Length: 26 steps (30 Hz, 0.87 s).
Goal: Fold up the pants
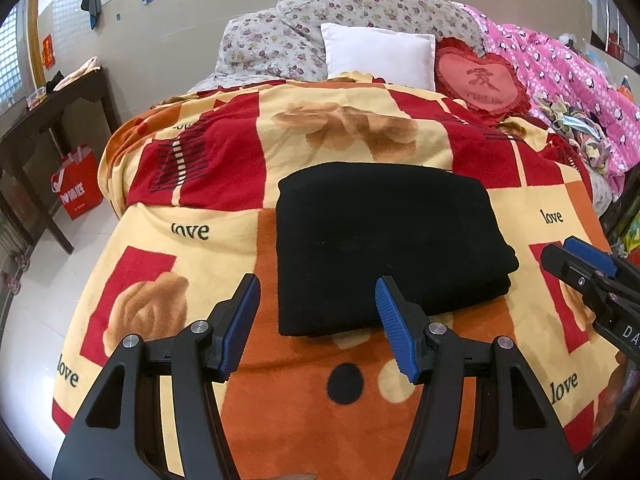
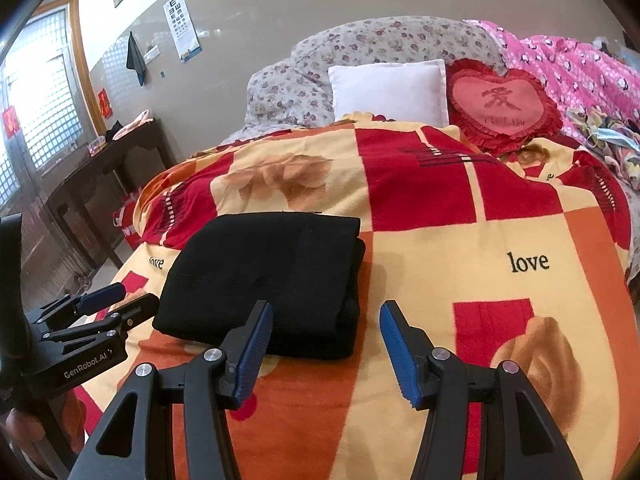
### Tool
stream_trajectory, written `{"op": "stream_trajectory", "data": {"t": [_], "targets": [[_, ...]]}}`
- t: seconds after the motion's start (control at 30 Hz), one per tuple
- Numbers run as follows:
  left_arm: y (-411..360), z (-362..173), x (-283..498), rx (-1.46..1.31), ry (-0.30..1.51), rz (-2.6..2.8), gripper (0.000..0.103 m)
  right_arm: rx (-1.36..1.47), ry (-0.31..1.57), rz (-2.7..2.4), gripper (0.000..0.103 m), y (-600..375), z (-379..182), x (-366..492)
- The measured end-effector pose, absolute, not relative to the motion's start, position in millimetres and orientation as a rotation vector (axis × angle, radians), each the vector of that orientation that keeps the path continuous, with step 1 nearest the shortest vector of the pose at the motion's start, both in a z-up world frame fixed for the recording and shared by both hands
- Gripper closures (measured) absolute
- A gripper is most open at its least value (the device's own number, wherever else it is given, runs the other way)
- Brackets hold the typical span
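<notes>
The black pants lie folded into a thick rectangle on the red, yellow and orange blanket; they also show in the right wrist view. My left gripper is open and empty, held just in front of the pants' near edge. My right gripper is open and empty, near the pants' near right corner. The right gripper shows at the right edge of the left wrist view, and the left gripper at the left of the right wrist view.
A white pillow, a red heart cushion, a floral quilt and pink bedding lie at the head of the bed. A dark side table and a red bag stand on the floor at the left.
</notes>
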<state>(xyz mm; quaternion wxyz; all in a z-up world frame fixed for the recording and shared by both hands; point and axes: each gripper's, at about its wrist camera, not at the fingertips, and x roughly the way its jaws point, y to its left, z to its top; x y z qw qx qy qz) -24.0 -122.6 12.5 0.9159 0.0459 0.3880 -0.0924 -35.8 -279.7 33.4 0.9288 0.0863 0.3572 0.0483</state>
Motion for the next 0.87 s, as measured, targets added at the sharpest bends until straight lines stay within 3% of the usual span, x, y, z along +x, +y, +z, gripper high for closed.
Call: {"op": "stream_trajectory", "data": {"t": [0.6,0.87], "targets": [[-130.1,7.5,-22.3,0.102,0.804,-0.197,0.043,0.159,0.787,0.038,0.047,-305.8,18.9,-26.3],[-131.7,6.3,-17.5,0.099,0.779,-0.218,0.043,0.085,0.908,-0.108,0.047,-351.4,-15.1,7.6]]}}
